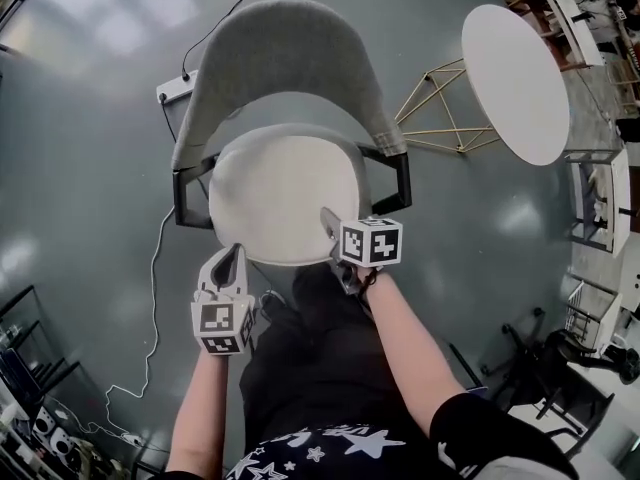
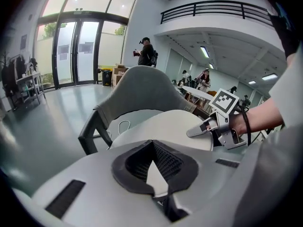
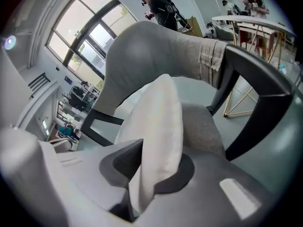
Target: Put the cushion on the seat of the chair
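We hold the white round cushion point(image 1: 280, 193) over the chair point(image 1: 290, 58), one tool at each side of its near edge. The left gripper point(image 1: 228, 268) sits at the chair's front left corner. Its jaws are drawn narrow, with a thin wedge of the cushion's edge pinched between the dark pads. The right gripper point(image 1: 333, 230) is at the chair's front right. Its own view shows the jaws closed on a thick fold of the white fabric, which bulges out above the pads. The cushion covers nearly all of the grey seat point(image 3: 203, 126), and only a rim of that seat shows around it (mostly on the side toward the backrest point(image 1: 285, 43)). We cannot tell whether it lies fully flat on the seat or is a little raised at our edge. The backrest curves round the far side of the cushion, and the black arms of the chair flank it left and right. A round white table point(image 1: 515, 83) stands on the grey floor point(image 1: 80, 168) to the right of the chair, well apart from it. A thin white cable point(image 1: 155, 298) trails across the floor on the chair's left.
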A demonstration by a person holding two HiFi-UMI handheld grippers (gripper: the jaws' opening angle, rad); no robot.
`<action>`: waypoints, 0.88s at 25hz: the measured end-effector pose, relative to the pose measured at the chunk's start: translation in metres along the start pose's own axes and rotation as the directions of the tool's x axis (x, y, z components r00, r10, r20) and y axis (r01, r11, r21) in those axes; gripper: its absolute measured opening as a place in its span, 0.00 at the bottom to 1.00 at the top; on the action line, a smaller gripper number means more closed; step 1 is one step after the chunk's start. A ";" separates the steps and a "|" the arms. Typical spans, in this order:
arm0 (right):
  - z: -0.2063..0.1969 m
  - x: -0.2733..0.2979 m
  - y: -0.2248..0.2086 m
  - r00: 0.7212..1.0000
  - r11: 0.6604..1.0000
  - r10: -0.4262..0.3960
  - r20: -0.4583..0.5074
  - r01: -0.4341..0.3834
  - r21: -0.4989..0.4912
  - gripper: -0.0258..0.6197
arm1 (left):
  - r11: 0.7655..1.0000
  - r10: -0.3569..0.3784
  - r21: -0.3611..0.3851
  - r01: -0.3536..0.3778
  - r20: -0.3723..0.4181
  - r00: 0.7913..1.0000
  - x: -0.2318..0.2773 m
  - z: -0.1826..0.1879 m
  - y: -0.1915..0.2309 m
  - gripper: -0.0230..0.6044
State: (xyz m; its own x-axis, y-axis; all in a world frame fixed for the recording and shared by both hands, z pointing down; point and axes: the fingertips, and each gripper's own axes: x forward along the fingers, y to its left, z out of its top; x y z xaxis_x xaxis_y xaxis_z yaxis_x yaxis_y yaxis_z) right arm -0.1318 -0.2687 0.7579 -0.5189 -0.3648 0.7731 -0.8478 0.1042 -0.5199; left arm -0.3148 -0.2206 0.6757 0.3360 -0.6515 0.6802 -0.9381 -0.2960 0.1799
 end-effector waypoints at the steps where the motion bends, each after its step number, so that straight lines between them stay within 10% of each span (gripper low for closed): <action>1: -0.002 0.007 -0.009 1.000 1.000 -0.022 -0.008 0.022 -0.009 0.13 | 1.000 -0.001 0.000 0.001 -0.006 1.000 0.009 -0.001 0.001 0.05; 22: -0.029 0.035 -0.103 0.982 0.980 -0.177 -0.066 0.182 0.075 0.45 | 0.995 0.009 -0.099 -0.012 -0.031 0.999 0.066 -0.021 -0.004 0.05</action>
State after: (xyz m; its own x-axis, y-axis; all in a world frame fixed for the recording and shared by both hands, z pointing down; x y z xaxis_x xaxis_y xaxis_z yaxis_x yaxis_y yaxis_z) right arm -0.0660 -0.2657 0.8490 -0.3666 -0.3161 0.8750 -0.9174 -0.0335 -0.3965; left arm -0.2903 -0.2480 0.7345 0.3247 -0.6321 0.7036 -0.9458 -0.2177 0.2410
